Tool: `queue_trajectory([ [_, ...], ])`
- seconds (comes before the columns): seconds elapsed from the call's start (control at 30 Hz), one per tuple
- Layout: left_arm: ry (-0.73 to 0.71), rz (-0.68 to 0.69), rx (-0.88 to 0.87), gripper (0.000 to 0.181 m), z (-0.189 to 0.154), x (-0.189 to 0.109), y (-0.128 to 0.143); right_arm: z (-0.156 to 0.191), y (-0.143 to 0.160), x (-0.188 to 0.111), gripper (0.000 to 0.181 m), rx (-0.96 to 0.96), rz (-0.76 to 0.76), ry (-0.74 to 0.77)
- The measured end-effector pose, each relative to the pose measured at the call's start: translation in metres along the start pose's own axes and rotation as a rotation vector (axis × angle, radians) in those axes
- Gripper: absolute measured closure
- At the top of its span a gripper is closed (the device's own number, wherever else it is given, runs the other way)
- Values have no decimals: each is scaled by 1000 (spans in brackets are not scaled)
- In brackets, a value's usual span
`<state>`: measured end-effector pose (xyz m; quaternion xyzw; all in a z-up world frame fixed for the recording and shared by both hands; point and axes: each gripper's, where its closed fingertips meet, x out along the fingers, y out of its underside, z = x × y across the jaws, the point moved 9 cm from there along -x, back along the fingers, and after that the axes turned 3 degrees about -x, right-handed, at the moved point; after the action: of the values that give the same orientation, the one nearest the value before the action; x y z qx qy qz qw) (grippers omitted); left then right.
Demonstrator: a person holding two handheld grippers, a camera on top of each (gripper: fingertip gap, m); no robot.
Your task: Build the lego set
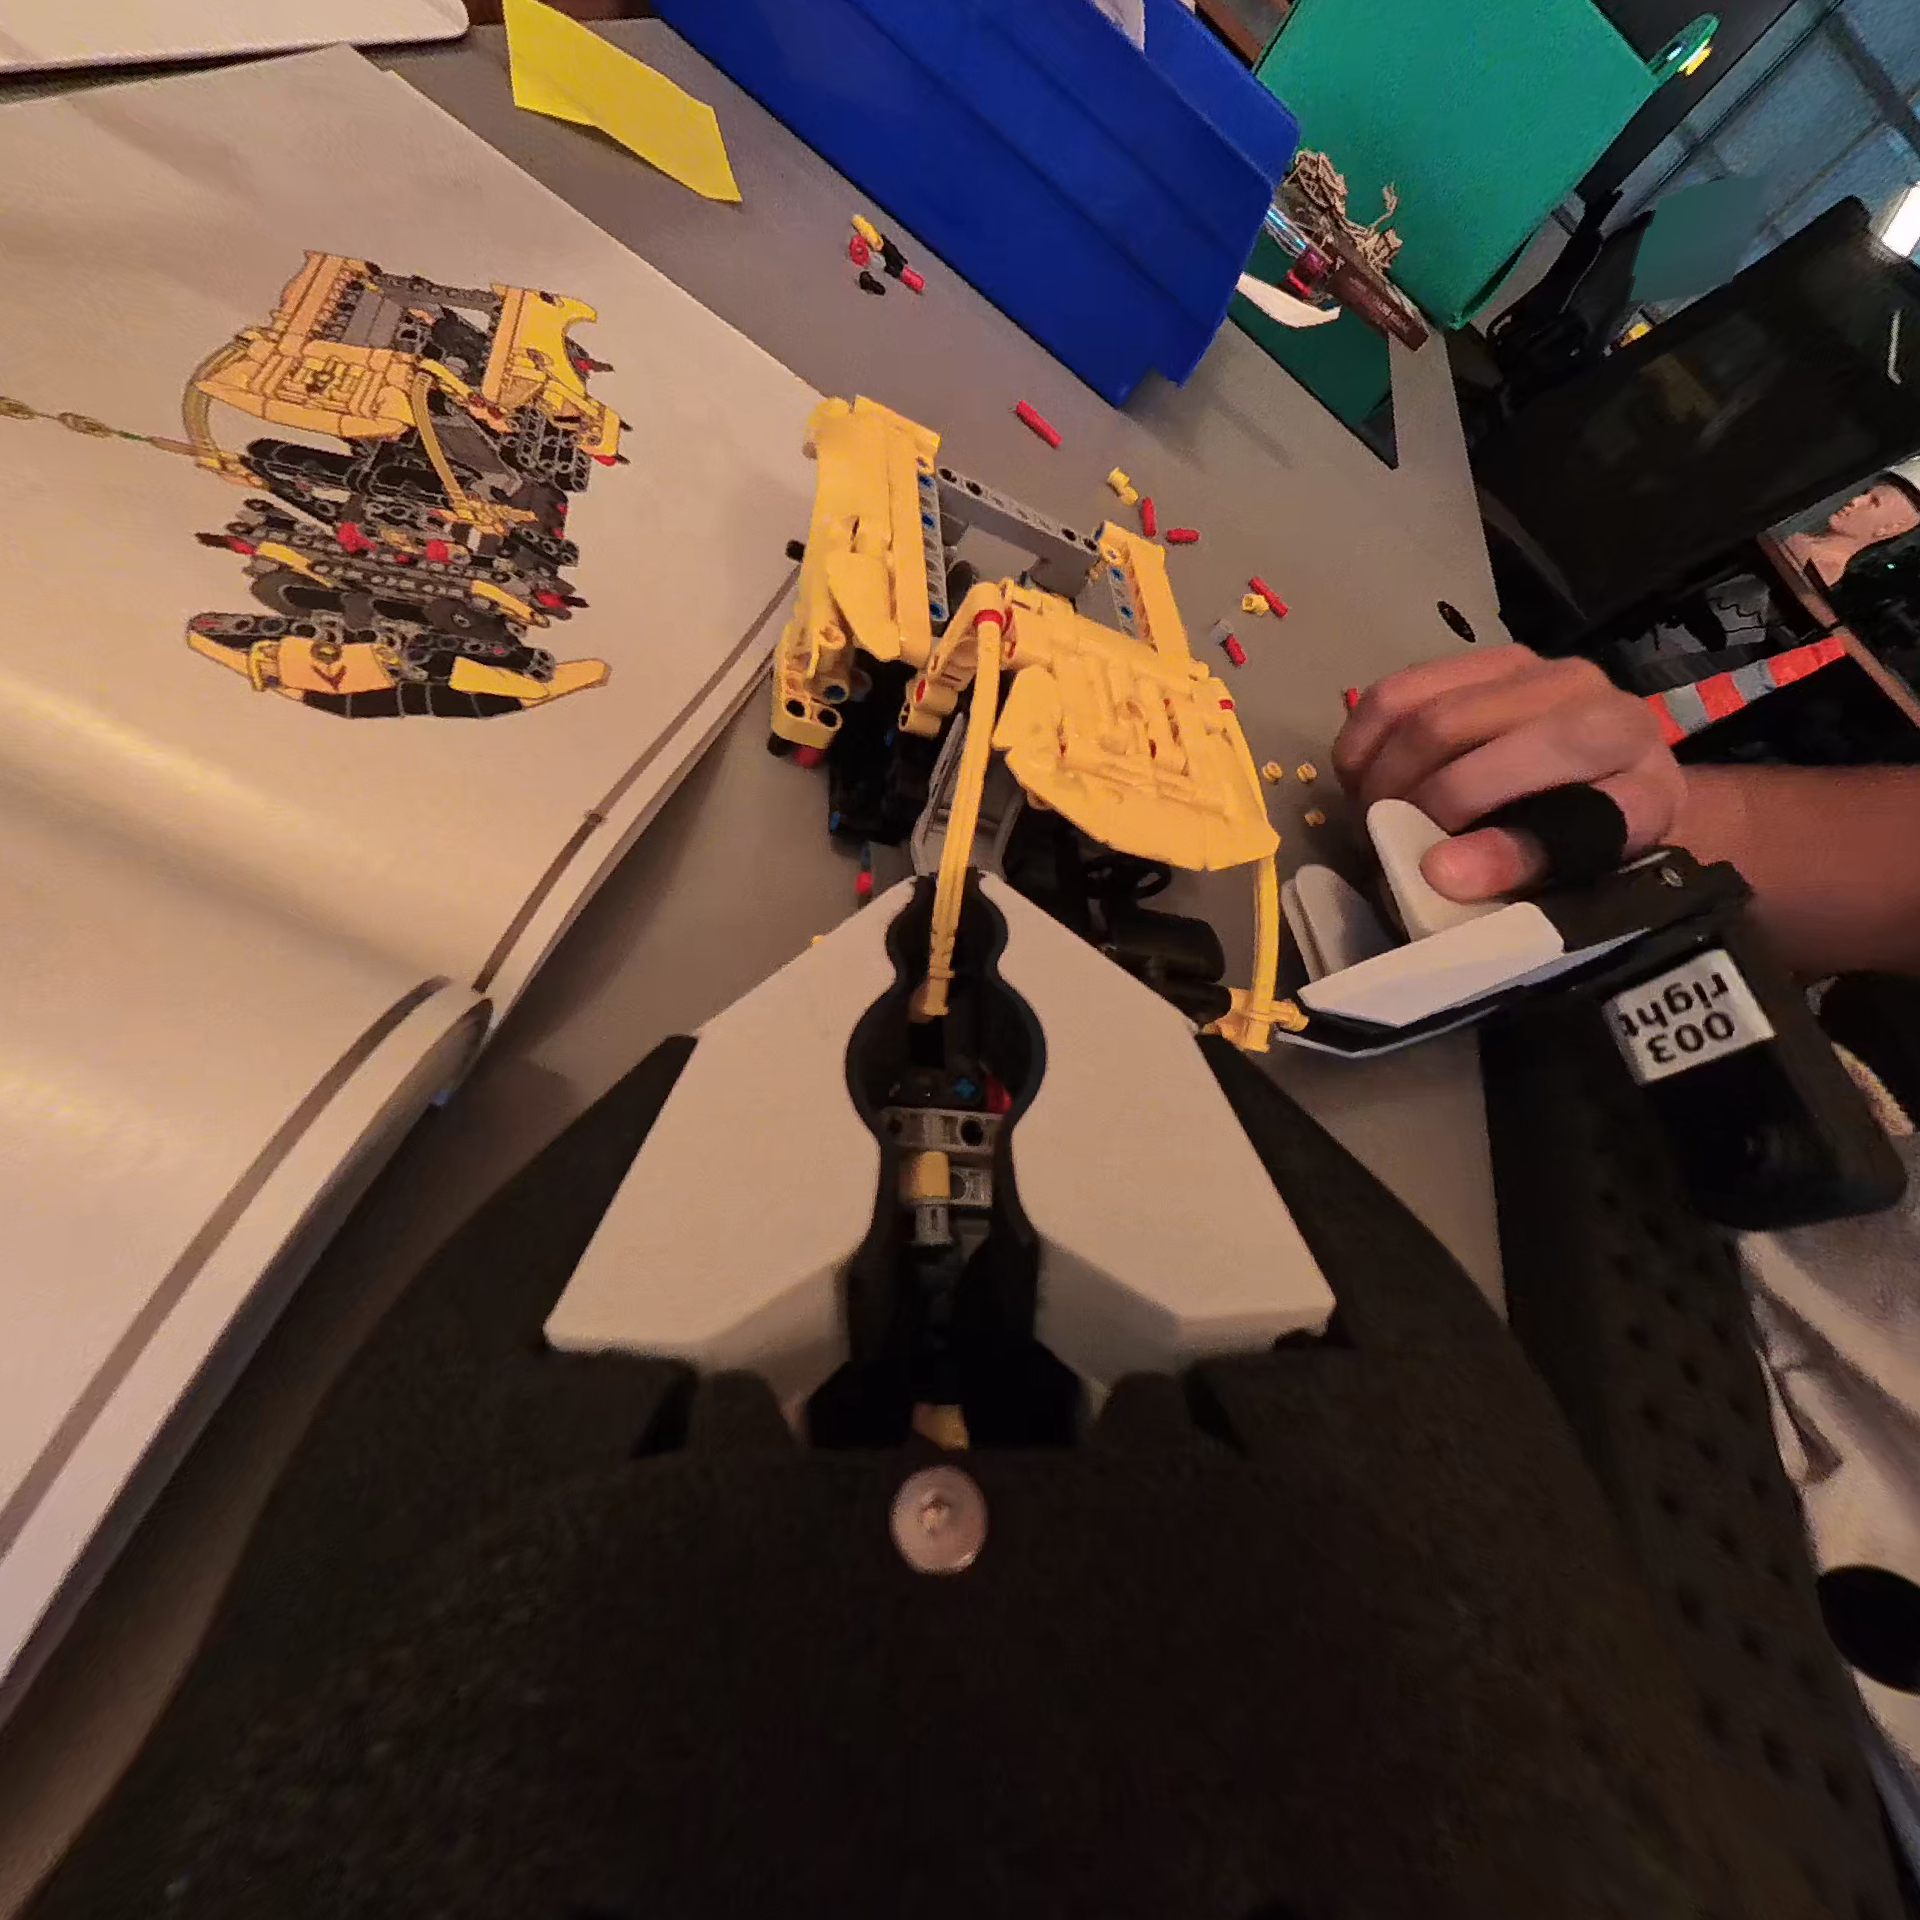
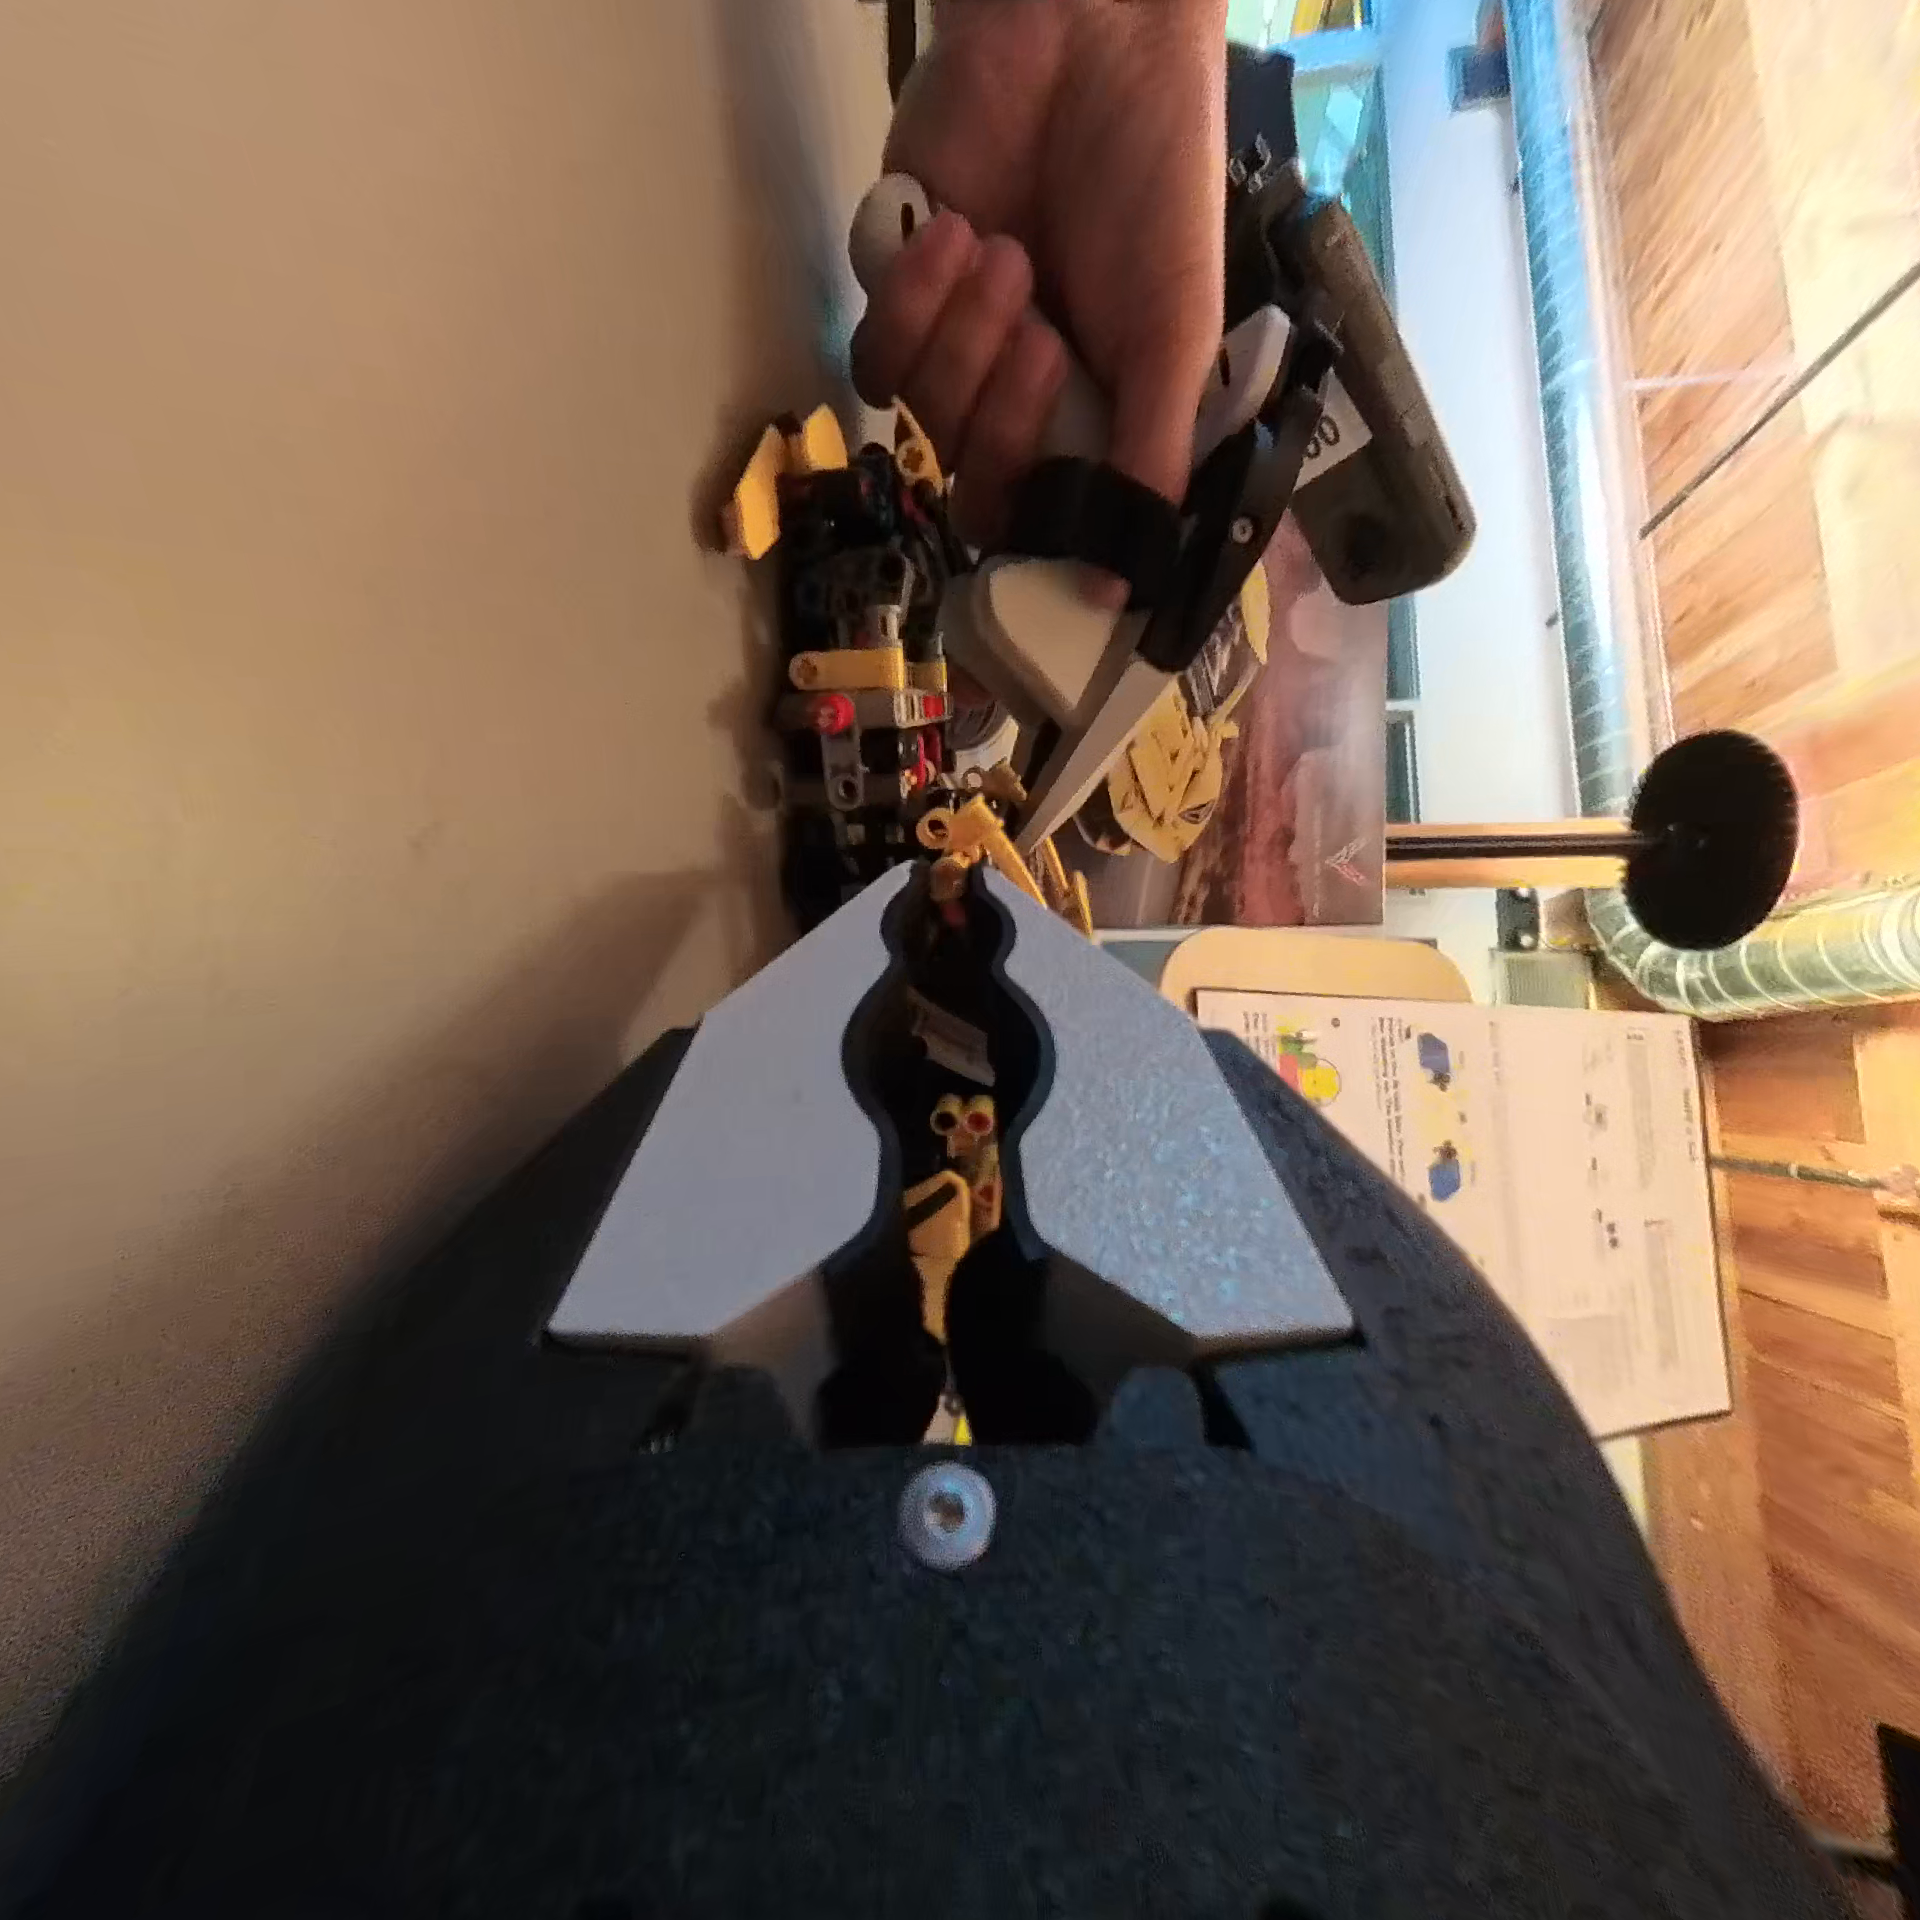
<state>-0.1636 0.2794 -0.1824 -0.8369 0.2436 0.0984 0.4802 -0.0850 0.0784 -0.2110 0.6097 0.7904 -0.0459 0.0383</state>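
Observation:
The yellow and black lego model [image 1: 1049, 675] lies on the grey table [image 1: 665, 914], and two thin yellow hoses arch off it towards me. My left gripper [image 1: 943, 888] is shut on the left yellow hose [image 1: 971, 769] near its lower end. My right gripper [image 1: 1294, 1013], held by a hand [image 1: 1496, 748], comes in from the right and is shut on the end connector [image 1: 1247, 1023] of the right hose. In the right wrist view my right gripper [image 2: 948, 873] pinches that yellow connector [image 2: 956, 831]. The model [image 2: 862, 644] and the left gripper [image 2: 1023, 831] are just beyond it.
An open instruction booklet [image 1: 312, 623] with a picture of the model covers the left of the table. Blue bins [image 1: 1039, 156], a yellow sheet [image 1: 613, 94] and a green box [image 1: 1455, 135] stand at the back. Small red and yellow pieces [image 1: 1164, 530] lie scattered right of the model. Left tips to right tips: about 9 cm.

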Motion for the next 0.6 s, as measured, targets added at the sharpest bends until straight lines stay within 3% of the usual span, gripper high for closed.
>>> queue_trajectory([
  [0.23,-3,-7,-4,176,1,0,0,0,12,4,176,-88,-160,-1],
  [0.43,-19,-15,-5,175,2,0,0,0,8,5,176,-130,-89,10],
  [0.6,-22,-19,-7,176,2,0,0,-2,9,5,176,-44,-82,-17],
])
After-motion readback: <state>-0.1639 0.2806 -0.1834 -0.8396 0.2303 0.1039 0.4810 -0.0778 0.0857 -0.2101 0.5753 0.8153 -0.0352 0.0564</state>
